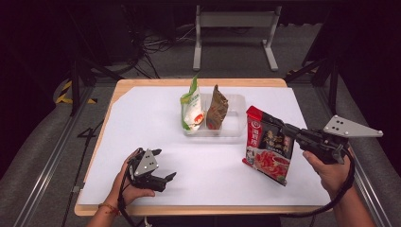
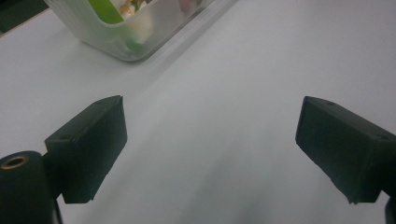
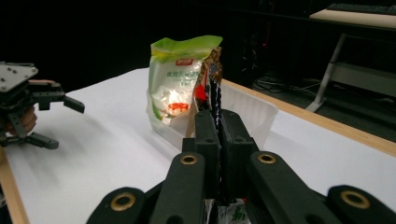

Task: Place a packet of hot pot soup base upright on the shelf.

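Red-and-black pouch (image 1: 267,144) is hanging clamped in right gripper (image 1: 283,126), reaching leftward; left gripper (image 1: 158,164) is resting on surface (image 1: 213,161), fingers (image 2: 88,147) spread.

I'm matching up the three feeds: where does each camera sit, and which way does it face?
High view: above the person's side, looking forward and down at the table; both forearms show.
Left gripper view: on the left gripper, open over the table.
Right gripper view: on the right gripper, pinching a red packet.
Shared: the clear tray.
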The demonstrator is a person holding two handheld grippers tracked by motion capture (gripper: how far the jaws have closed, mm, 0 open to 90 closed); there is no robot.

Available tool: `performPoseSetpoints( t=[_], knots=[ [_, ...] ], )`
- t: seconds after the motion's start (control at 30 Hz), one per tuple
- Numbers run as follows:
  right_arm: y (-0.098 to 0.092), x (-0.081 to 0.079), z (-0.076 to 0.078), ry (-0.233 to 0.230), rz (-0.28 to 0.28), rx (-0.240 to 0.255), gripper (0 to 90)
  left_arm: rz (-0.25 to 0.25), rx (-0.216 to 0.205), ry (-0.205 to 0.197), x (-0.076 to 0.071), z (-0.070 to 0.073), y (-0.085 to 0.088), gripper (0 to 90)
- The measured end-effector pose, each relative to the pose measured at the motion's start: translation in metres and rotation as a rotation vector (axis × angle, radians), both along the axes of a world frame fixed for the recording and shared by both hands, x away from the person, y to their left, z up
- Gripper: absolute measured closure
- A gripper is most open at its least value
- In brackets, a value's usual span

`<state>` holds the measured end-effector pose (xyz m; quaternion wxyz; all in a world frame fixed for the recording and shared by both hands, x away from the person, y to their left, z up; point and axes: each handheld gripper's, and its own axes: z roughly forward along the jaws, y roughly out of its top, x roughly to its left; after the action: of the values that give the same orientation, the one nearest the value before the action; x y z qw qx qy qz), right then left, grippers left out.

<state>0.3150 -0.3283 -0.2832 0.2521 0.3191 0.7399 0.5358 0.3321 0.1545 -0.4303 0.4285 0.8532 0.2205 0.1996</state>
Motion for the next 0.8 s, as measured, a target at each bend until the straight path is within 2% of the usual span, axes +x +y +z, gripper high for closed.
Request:
performPoseSetpoints(
  t=[0.23, 0.43, 0.47, 0.8],
  knots=[
    [0.001, 0.009, 0.009, -0.012, -0.034, 0.034, 87.5, 0.003, -0.006, -0.001, 0.0, 0.001, 0.001, 9.6],
    [0.008, 0.015, 0.018, -0.031, -0.049, 0.035, 87.5, 0.001, -0.007, -0.002, 0.0, 0.001, 0.001, 9.6],
    [0.011, 0.019, 0.024, -0.033, -0.051, 0.05, 87.6, 0.0, -0.005, 0.0, 0.0, 0.001, 0.001, 9.6],
    [0.029, 0.042, 0.043, -0.055, -0.076, 0.052, 87.6, 0.001, -0.014, -0.007, 0.0, 0.002, 0.002, 9.4]
  ],
)
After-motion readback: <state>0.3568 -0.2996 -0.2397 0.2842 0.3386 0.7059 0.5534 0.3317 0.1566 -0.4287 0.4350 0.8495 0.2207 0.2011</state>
